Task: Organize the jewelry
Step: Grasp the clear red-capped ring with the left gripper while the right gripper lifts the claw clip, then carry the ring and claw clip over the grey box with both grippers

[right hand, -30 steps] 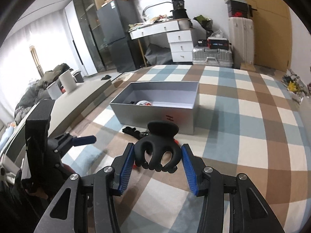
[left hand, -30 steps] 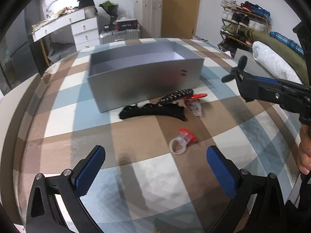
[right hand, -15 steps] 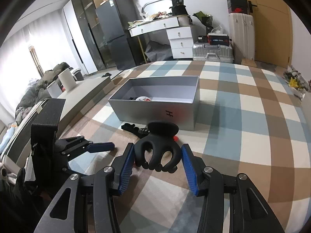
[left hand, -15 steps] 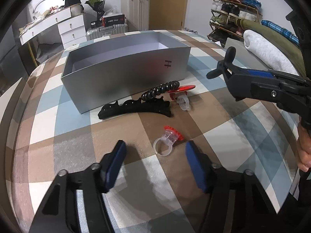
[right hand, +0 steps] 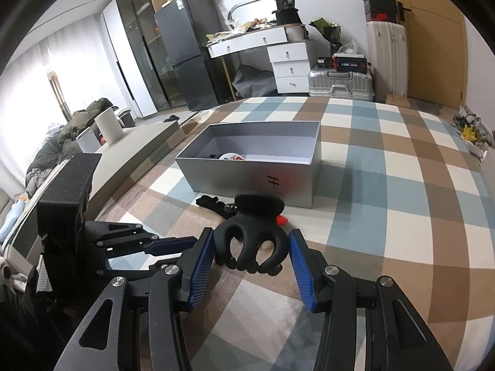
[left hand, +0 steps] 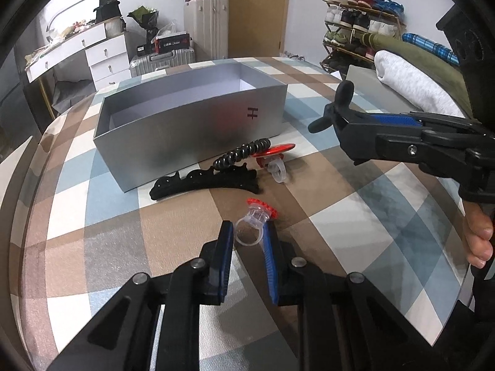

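Note:
A clear plastic ring with a red top (left hand: 252, 227) lies on the checked cover. My left gripper (left hand: 248, 241) has its jaws closing around it, and the blue pads touch both sides of the band. My right gripper (right hand: 251, 249) is shut on a black claw hair clip (right hand: 252, 238) and holds it above the cover; this claw clip (left hand: 338, 105) also shows at the right of the left wrist view. The open grey box (left hand: 191, 123) stands beyond. In front of it lie a long black hair clip (left hand: 204, 182), a black spiral hair tie (left hand: 241, 153) and a second red-topped ring (left hand: 275, 160).
Small items (right hand: 232, 156) lie inside the grey box (right hand: 256, 176). A person's hand (left hand: 479, 238) holds the right gripper's handle. Folded blankets (left hand: 411, 83) sit at the right edge. A suitcase (right hand: 340, 83), white drawers (right hand: 290, 68) and a shoe rack (left hand: 355, 31) stand behind.
The left gripper's jaws have come together from wide apart around the clear ring, and the view has drawn closer to it. The right gripper and its claw clip have stayed put.

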`<state>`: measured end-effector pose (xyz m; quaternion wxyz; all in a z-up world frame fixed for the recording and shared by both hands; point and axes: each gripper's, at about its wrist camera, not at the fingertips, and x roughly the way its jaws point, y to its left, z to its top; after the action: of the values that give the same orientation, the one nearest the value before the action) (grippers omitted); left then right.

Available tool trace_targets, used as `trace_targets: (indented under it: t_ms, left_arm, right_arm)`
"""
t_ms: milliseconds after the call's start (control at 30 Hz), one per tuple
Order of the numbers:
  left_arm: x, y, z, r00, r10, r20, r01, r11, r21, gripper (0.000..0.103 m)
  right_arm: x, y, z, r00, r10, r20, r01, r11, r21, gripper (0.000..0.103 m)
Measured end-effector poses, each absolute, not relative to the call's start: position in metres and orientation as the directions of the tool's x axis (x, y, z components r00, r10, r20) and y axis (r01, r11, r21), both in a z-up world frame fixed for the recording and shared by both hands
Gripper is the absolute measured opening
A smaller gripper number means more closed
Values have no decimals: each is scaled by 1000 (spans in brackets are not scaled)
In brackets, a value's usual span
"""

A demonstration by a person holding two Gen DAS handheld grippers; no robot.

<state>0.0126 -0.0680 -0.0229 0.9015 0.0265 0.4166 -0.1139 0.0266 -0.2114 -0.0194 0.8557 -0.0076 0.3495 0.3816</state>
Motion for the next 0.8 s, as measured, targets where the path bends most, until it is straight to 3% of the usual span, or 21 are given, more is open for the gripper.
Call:
trace_targets:
  t_ms: [800]
  left_arm:
    - [12, -36, 7, 767, -154, -622, 108, 988, -112, 14]
  right_arm:
    - [35, -228, -8, 526, 675, -517, -616, 722, 316, 47]
